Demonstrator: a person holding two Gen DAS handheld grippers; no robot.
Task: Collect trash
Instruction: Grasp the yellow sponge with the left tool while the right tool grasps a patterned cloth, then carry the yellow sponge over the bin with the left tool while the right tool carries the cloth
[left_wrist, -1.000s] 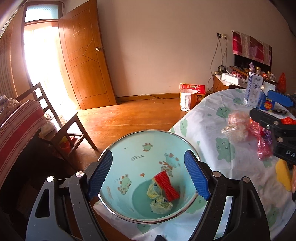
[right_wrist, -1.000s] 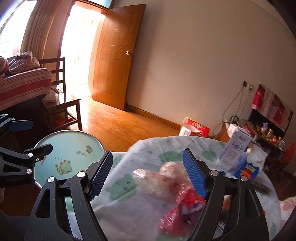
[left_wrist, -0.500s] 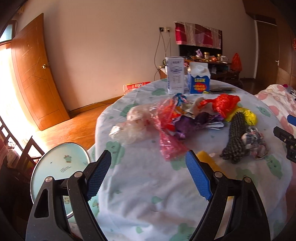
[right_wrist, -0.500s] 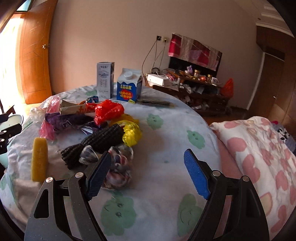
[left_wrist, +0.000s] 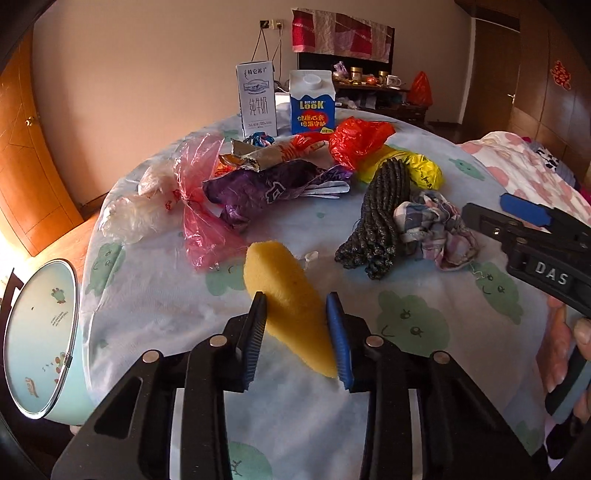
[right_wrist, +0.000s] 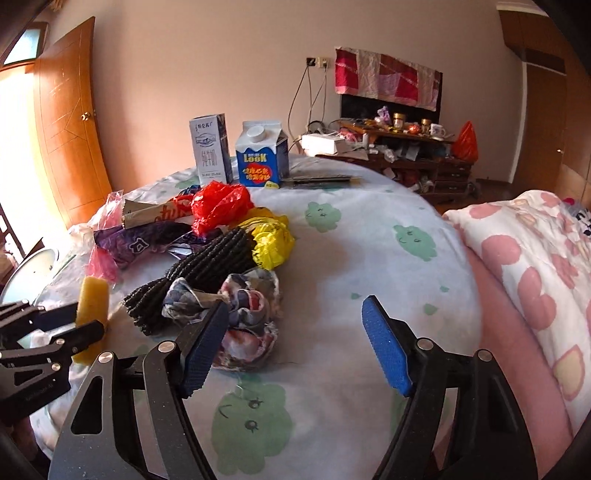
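The left gripper (left_wrist: 297, 328) has its jaws narrowed onto the yellow sponge (left_wrist: 291, 306), which lies on the table (left_wrist: 424, 362). Just beyond the sponge sit a pink plastic bag (left_wrist: 199, 221), a purple wrapper (left_wrist: 266, 188) and a dark knitted bundle (left_wrist: 376, 218), with a crumpled plaid cloth (left_wrist: 432, 229) touching the bundle. The light-blue bin (left_wrist: 40, 339) stands off the table edge left of the sponge. The right gripper (right_wrist: 295, 343), jaws wide and holding nothing, hovers beside the plaid cloth.

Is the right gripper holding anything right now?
No, the right gripper stands wide open above the tablecloth, with the crumpled plaid cloth only beside its left finger.
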